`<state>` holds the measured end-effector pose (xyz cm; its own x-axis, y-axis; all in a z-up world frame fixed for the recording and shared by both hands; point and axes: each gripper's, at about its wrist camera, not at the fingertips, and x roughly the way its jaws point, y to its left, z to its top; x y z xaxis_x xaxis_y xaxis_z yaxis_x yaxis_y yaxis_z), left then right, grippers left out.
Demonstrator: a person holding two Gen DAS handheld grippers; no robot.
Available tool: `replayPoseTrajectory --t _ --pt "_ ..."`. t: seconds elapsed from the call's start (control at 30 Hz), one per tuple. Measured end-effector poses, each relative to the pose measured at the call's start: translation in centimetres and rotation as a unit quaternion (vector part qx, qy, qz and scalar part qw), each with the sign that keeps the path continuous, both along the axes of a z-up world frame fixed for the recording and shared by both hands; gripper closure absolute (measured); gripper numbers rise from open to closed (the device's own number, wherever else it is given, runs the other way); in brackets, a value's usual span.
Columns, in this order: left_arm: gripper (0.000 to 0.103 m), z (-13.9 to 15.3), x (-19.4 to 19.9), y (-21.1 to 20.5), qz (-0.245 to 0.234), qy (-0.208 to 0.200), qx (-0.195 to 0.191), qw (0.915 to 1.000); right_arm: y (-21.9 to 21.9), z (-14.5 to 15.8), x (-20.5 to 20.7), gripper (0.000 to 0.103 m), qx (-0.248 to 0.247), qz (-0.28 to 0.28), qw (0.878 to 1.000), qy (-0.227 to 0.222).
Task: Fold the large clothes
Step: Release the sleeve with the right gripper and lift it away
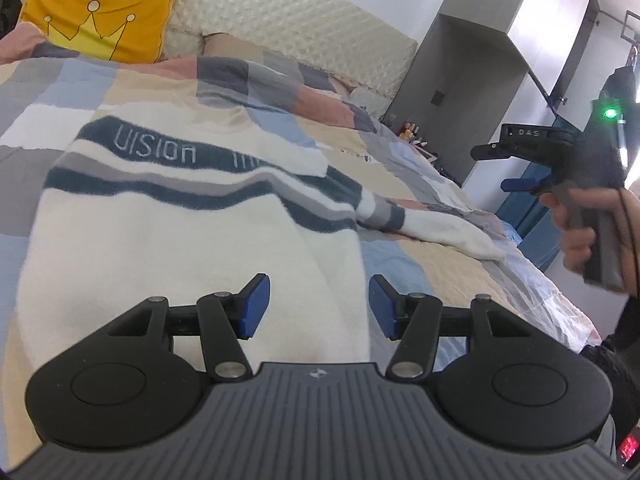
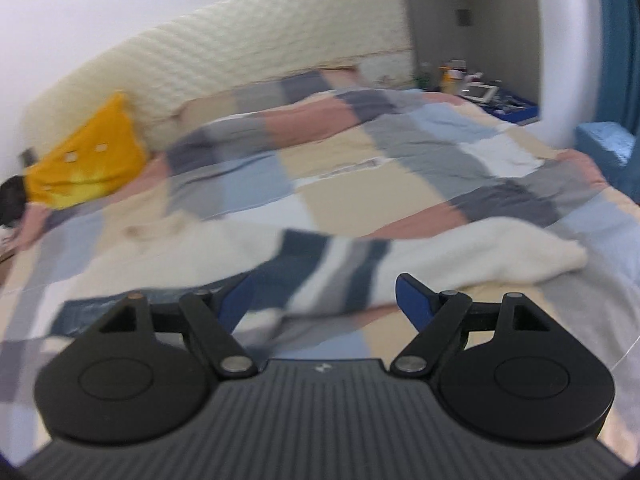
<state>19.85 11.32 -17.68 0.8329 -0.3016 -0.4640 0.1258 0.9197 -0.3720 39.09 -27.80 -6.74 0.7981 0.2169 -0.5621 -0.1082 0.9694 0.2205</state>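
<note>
Underneath, checked quilt (image 1: 168, 92) below striped sweater (image 1: 180, 216); both grippers' fingers (image 1: 254, 306) apart, empty.

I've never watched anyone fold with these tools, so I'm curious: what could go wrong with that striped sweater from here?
1. Both pairs of fingers are open and empty, so nothing pins the sweater; a fold could slip.
2. Its sleeve sprawls sideways across the quilt and may bunch if grabbed off-centre.
3. The quilt is rumpled, so the fingers might pinch bedding along with the knit.
</note>
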Motion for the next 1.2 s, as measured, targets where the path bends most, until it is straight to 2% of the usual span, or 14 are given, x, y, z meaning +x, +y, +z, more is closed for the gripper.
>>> replayPoseTrajectory --t 0.1,0.2,0.37,0.53,0.7,0.93,1.07,1.2 --pt "0.042 0.4 -1.0 0.0 0.001 -0.007 0.007 0.9999 2.2 0.5 -4.3 0.023 -0.012 0.027 0.999 -0.023" --pt "0.042 0.6 -1.7 -0.2 0.005 -0.010 0.019 0.9997 3.6 0.3 -7.7 0.022 -0.003 0.045 0.999 -0.028" --pt "0.042 0.8 -2.2 -0.7 0.013 -0.006 0.045 0.9989 4.9 -1.2 -11.1 0.022 0.022 0.070 0.997 -0.012" --pt "0.041 0.4 -2.3 -1.3 0.011 0.004 0.051 0.9986 5.7 -2.9 -13.5 0.022 0.026 0.071 0.997 0.002" --pt "0.043 -0.5 -1.7 -2.1 0.002 0.022 0.047 0.9987 6.2 -3.8 -14.9 0.022 0.008 0.059 0.998 0.020" --pt "0.061 -1.5 -1.4 -4.2 -0.032 0.032 0.046 0.9979 5.7 -2.9 -14.4 0.022 -0.005 0.047 0.997 0.056" --pt "0.063 -2.4 -1.0 -6.5 -0.080 0.042 0.045 0.9949 5.8 -2.1 -14.7 0.022 -0.041 0.052 0.996 0.052" --pt "0.063 -4.2 0.0 -8.9 -0.115 0.064 0.056 0.9897 5.4 -1.2 -14.3 0.022 -0.044 0.062 0.994 0.078"
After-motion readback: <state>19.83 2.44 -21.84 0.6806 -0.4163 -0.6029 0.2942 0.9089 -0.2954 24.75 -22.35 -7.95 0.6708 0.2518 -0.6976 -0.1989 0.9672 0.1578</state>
